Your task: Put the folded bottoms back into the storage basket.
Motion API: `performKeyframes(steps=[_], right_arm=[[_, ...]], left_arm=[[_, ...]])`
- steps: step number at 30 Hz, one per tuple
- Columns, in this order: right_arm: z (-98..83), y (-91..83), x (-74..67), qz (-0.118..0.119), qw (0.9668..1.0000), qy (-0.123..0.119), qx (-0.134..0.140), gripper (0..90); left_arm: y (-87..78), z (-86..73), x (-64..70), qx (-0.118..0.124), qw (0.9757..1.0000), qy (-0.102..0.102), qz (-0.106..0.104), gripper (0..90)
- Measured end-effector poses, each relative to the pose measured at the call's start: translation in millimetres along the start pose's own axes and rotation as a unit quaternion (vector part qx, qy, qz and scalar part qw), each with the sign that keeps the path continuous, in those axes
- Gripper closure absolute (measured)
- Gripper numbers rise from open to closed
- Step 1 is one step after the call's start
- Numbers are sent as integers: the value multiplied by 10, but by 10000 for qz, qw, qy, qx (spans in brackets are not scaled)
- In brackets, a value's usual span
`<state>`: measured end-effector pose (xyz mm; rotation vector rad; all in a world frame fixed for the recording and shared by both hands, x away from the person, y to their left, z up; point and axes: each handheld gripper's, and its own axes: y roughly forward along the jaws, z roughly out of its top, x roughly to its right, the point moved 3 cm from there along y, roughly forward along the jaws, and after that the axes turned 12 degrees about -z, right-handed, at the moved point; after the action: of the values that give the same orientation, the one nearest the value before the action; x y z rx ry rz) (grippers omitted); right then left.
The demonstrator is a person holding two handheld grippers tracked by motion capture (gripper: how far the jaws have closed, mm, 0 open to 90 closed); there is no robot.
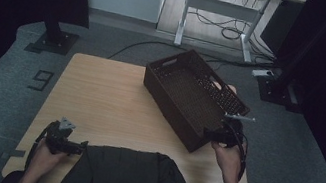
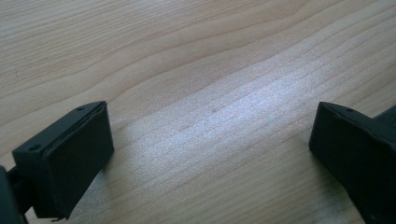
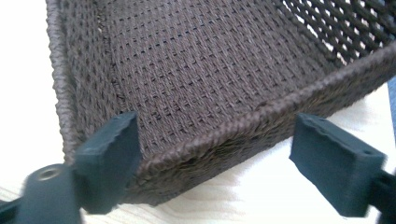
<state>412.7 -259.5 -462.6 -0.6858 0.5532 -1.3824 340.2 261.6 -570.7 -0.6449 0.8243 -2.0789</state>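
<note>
A dark brown woven basket (image 1: 191,94) sits slanted on the right half of the light wood table (image 1: 99,95). My right gripper (image 1: 218,134) is at its near corner, held by a hand at the table's right front. In the right gripper view the jaws (image 3: 217,123) stand wide apart. The basket's near rim (image 3: 233,128) runs across just ahead of them, and neither pad presses on it. The basket's floor looks bare from here. My left gripper (image 1: 76,146) rests low at the table's front left. It is open (image 2: 212,112) over bare wood.
A black cloth (image 1: 130,177) lies across the table's front edge between the two hands. Behind the table stand a desk with white legs (image 1: 226,11), floor cables (image 1: 232,32) and a black stand base (image 1: 53,41). Dark curtains close both sides.
</note>
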Motion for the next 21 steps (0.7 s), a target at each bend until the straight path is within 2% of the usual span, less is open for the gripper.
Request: performKeyframes(steps=[2,7,11,14,21], right_arm=[[-20,-1,45,7,10000,48,-33,236],[-72,0,167,-145,9997,150,-120,312],[-97,-39,237,-283,9995,100,-100,408],[-109,-64,262,-447,9990,-3,-45,439],[-108,-78,251,-572,9983,-137,-33,467]], left_arm=[[0,0,1,0,10000,0,0,0],[0,0,1,1,10000,-1,0,0],[0,0,1,2,10000,0,1,0],[0,0,1,0,10000,0,1,0],[0,0,1,0,10000,0,1,0]])
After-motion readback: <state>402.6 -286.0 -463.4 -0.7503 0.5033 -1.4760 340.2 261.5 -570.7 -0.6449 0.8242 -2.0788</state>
